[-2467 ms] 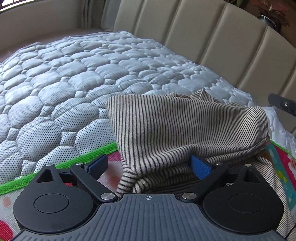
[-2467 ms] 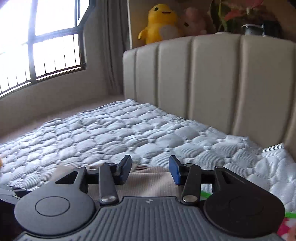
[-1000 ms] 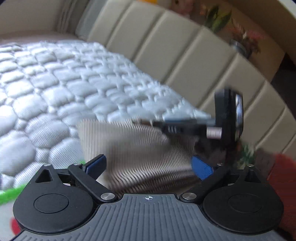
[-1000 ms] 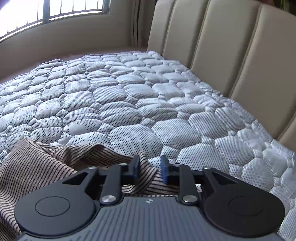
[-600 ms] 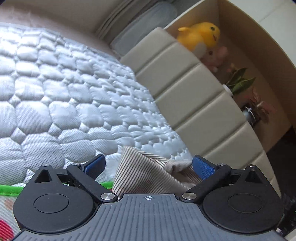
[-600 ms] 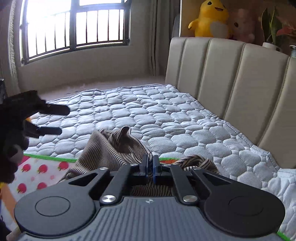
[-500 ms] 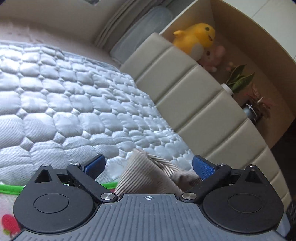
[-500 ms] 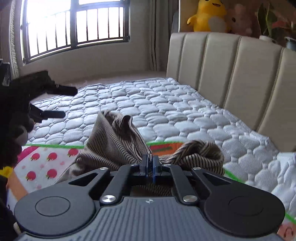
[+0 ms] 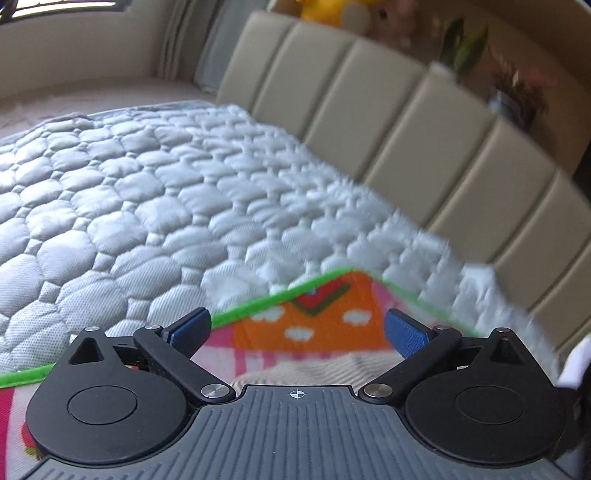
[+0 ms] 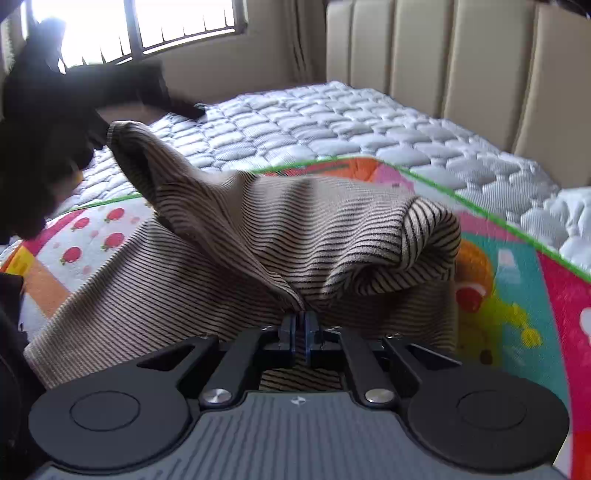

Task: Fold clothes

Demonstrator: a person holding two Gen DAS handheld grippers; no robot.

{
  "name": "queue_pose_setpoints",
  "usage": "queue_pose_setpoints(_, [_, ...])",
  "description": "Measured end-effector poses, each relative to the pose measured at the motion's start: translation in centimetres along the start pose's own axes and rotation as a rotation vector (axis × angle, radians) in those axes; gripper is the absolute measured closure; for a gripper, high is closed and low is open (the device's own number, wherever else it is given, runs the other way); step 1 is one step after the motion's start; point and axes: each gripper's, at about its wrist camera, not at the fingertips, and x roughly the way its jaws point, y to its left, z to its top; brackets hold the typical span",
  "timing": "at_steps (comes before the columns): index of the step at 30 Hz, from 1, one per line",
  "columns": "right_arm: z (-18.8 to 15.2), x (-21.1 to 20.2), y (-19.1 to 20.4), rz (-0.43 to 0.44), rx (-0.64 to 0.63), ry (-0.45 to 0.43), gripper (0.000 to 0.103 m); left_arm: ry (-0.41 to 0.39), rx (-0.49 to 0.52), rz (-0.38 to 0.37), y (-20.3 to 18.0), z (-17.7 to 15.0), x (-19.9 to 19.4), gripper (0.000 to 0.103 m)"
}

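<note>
A beige garment with thin black stripes [image 10: 258, 236] lies bunched on a colourful play mat [image 10: 517, 280] on the bed. My right gripper [image 10: 299, 332] is shut on a fold of the garment and the cloth drapes forward from its jaws. One corner of the garment rises at the upper left, next to the dark blurred left gripper [image 10: 55, 110]. In the left wrist view my left gripper [image 9: 297, 328] is open and empty above the mat [image 9: 317, 325]. Only a strip of the garment [image 9: 314, 369] shows just under its fingers.
A white quilted mattress [image 9: 147, 206] stretches beyond the mat's green edge. A beige padded headboard [image 9: 406, 140] runs along the far side, with soft toys and plants on the ledge above. A barred window [image 10: 166, 26] is at the far left.
My right gripper has closed on the garment and pulled it over the mat. My left gripper stayed open and swung so that the garment has nearly left its view.
</note>
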Motion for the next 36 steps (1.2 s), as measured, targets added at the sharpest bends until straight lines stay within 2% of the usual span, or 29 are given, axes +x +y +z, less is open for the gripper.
queue_pose_setpoints(2, [0.2, -1.7, 0.0, 0.022, -0.010, -0.038, 0.091, 0.062, 0.049, 0.034, 0.2, -1.7, 0.5, 0.004])
queue_pose_setpoints(3, [0.5, -2.6, -0.1, 0.033, -0.007, -0.061, 0.077, 0.093, 0.062, 0.047, 0.6, -2.5, 0.6, 0.004])
queue_pose_setpoints(4, [0.9, -3.6, -0.3, 0.037, 0.006, -0.100, 0.054, 0.125, 0.073, 0.062, 1.1, -3.4, 0.6, 0.003])
queue_pose_setpoints(6, [1.7, -5.2, -0.7, 0.031, 0.035, -0.177, 0.035, 0.191, 0.086, 0.074, 1.8, -5.0, 0.5, 0.003])
queue_pose_setpoints(8, [2.7, -5.2, -1.4, 0.001, 0.064, -0.208, 0.034, 0.248, 0.096, 0.072, 2.1, -6.4, 0.3, 0.003])
queue_pose_setpoints(11, [3.3, -2.1, -2.9, -0.073, 0.102, -0.121, 0.033, 0.254, 0.099, 0.062, 1.9, -6.9, -1.0, 0.004])
queue_pose_setpoints(13, [2.5, 0.7, -3.9, -0.175, 0.111, 0.005, 0.033, 0.239, 0.074, 0.034, 2.0, -6.6, -2.1, 0.004])
queue_pose_setpoints(14, [1.9, 1.2, -4.5, -0.192, 0.127, 0.034, 0.033, 0.228, 0.048, 0.006, 2.1, -6.2, -2.8, 0.004])
queue_pose_setpoints(17, [0.6, -0.7, -6.2, -0.105, 0.276, -0.011, 0.029, 0.231, -0.050, -0.088, 2.6, -5.4, -3.1, 0.004])
queue_pose_setpoints(19, [0.4, -1.6, -6.8, -0.071, 0.344, -0.042, 0.018, 0.244, -0.115, -0.148, 2.9, -5.1, -2.8, 0.004])
queue_pose_setpoints(23, [1.1, -0.6, -7.1, -0.045, 0.388, -0.070, 0.018, 0.279, -0.197, -0.177, 2.5, -5.1, 0.3, 0.004])
queue_pose_setpoints(24, [1.4, 0.1, -7.1, -0.035, 0.386, -0.070, 0.022, 0.280, -0.211, -0.173, 2.4, -5.1, 1.1, 0.005])
queue_pose_setpoints(25, [1.9, 1.2, -6.9, -0.021, 0.374, -0.055, 0.038, 0.281, -0.224, -0.167, 2.3, -5.1, 1.7, 0.016])
queue_pose_setpoints(26, [2.2, 1.9, -6.6, -0.043, 0.353, -0.030, 0.049, 0.285, -0.224, -0.156, 2.2, -5.0, 2.0, 0.034])
queue_pose_setpoints(27, [2.6, 2.1, -6.2, -0.055, 0.332, -0.019, 0.061, 0.291, -0.218, -0.143, 2.0, -4.8, 2.2, 0.039])
queue_pose_setpoints(28, [2.8, 1.6, -6.0, -0.054, 0.318, -0.025, 0.068, 0.290, -0.205, -0.152, 1.9, -4.7, 1.9, 0.048])
queue_pose_setpoints(29, [3.0, 1.1, -5.8, -0.052, 0.304, -0.032, 0.070, 0.287, -0.190, -0.169, 1.7, -4.6, 1.3, 0.059])
queue_pose_setpoints(31, [2.8, -0.8, -5.4, -0.031, 0.295, -0.053, 0.076, 0.274, -0.157, -0.194, 1.2, -4.5, -0.1, 0.066])
queue_pose_setpoints(36, [1.7, -5.0, -4.2, -0.014, 0.278, -0.074, 0.079, 0.253, -0.136, -0.214, 0.5, -5.6, -4.4, 0.069])
